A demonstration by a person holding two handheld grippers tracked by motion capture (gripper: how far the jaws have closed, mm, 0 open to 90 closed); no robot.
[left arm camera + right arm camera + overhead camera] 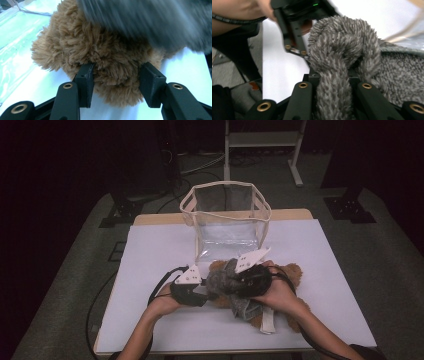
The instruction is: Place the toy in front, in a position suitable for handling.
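A brown teddy bear (pixel 292 271) lies on the white table (pixel 160 250), partly wrapped in a grey fuzzy garment (pixel 244 308). My left gripper (pixel 205 292) is at the bear's left end. In the left gripper view its jaws (pixel 118 83) press from both sides on a rounded brown plush part of the bear (pixel 100 47), with the grey garment (pixel 150 22) blurred above. My right gripper (pixel 235 282) sits over the bear's middle. Its jaws (pixel 333 82) are shut on a thick roll of the grey garment (pixel 344 42). The left gripper's black body (pixel 297 27) shows just beyond that roll.
A clear plastic bag with cream trim (pixel 227 215) stands open at the back of the table, just behind the bear. A cream strap (pixel 267 322) pokes out under the bear. Cables trail off the table's left front. Dark floor and a stand's legs lie beyond.
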